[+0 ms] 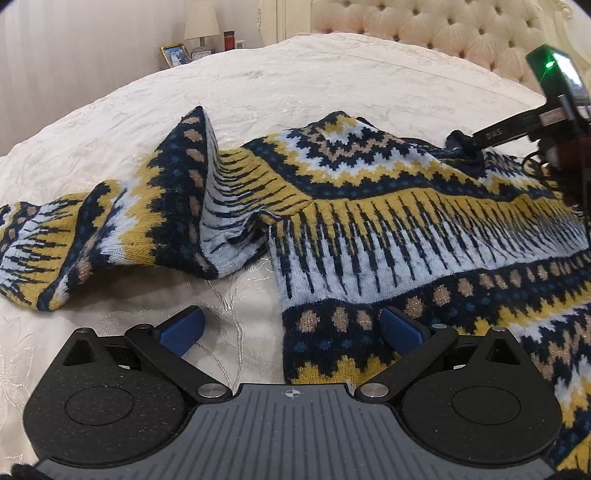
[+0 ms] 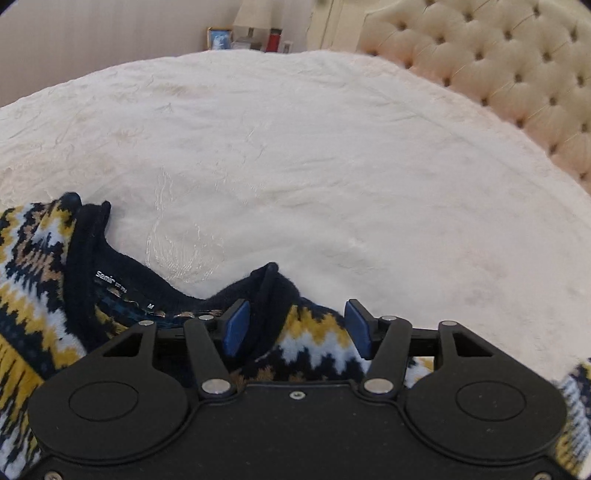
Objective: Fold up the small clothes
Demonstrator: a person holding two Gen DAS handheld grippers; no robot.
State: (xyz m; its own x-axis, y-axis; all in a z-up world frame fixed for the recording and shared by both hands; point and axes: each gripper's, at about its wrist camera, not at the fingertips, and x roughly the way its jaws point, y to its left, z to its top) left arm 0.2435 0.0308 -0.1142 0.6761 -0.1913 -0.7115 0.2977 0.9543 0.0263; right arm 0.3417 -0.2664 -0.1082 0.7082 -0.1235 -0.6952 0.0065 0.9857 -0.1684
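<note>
Across the middle of the left wrist view, a patterned knit sweater (image 1: pixel 369 229) in navy, yellow and pale blue lies spread on a cream bedspread (image 1: pixel 258 92). One sleeve (image 1: pixel 110 229) trails toward the left edge of the frame, rumpled into a raised fold. At the bottom of that view, the left gripper (image 1: pixel 291 328) stands released, its blue pads wide apart; the right-hand pad sits over the sweater's side edge, the left-hand one over bare bedspread, and nothing is pinched.

At the right edge the right gripper (image 1: pixel 465 142) reaches down to the sweater's dark collar. In the right wrist view, the navy collar (image 2: pixel 273 295) rises between this gripper's blue pads (image 2: pixel 236 325), which stand apart, gripping nothing.

Beyond the sweater, a tufted headboard (image 2: pixel 498 62) fills the upper right. At the upper left stand a lamp (image 1: pixel 201 26), a photo frame (image 1: pixel 175 54) and a red container (image 1: pixel 229 40); what it holds cannot be seen.
</note>
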